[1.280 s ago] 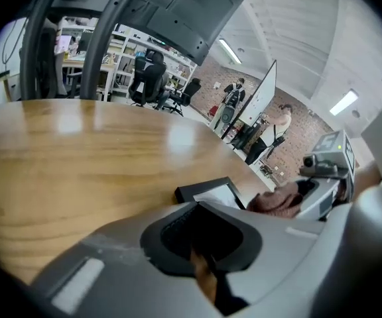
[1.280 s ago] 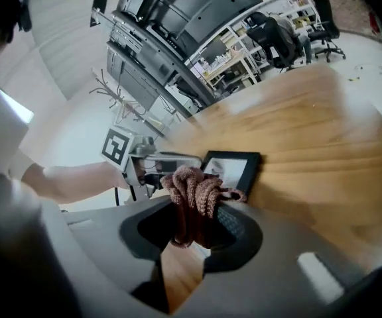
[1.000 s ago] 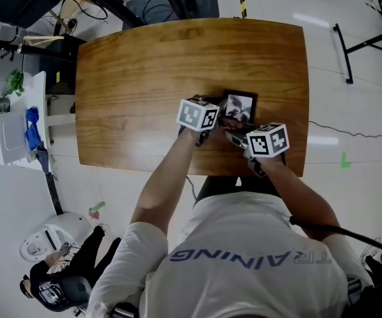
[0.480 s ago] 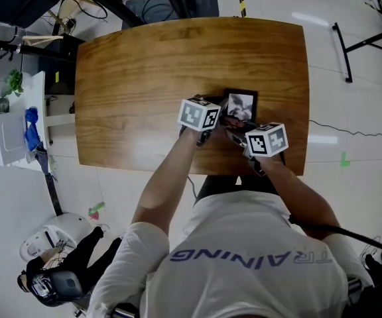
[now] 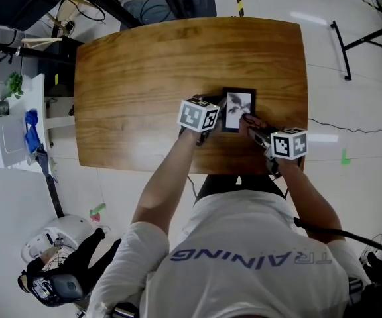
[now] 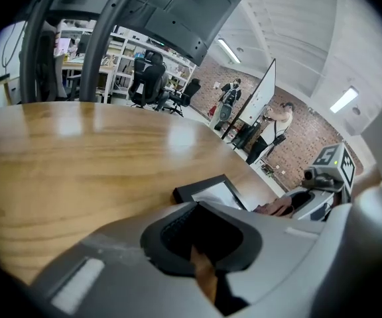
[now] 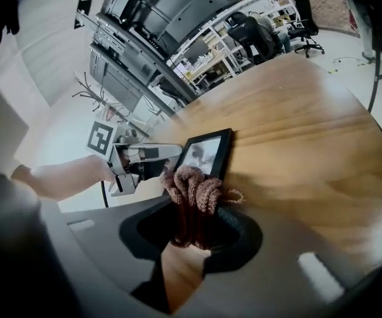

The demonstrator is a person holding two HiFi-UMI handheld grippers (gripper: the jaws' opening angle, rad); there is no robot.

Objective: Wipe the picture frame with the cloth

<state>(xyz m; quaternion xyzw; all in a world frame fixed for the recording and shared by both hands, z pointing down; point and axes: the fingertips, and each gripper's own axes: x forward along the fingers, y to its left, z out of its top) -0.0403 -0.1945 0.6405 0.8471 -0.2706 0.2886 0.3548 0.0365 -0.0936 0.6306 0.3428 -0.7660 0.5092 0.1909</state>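
Note:
A black picture frame [image 5: 238, 110] with a grey photo lies flat on the wooden table [image 5: 144, 78], near its front right. My right gripper [image 5: 252, 124] is shut on a bunched reddish-brown cloth [image 7: 192, 187], which sits at the frame's near right corner [image 7: 207, 152]. My left gripper [image 5: 217, 113] lies at the frame's left edge, its fingers [image 7: 164, 151] together and touching the frame's side. In the left gripper view the frame [image 6: 211, 192] lies just past the jaws, with the cloth [image 6: 280, 207] beyond it.
The table's front edge [image 5: 178, 171] runs right below both grippers. A white cart [image 5: 8, 134] stands off the table's left end. A black stand [image 5: 350, 45] and a floor cable [image 5: 357, 132] lie to the right. A person [image 5: 65, 270] is on the floor at lower left.
My right gripper has slid right and toward me with the cloth, from over the photo to the frame's near right corner, uncovering the photo. The left gripper has stayed put.

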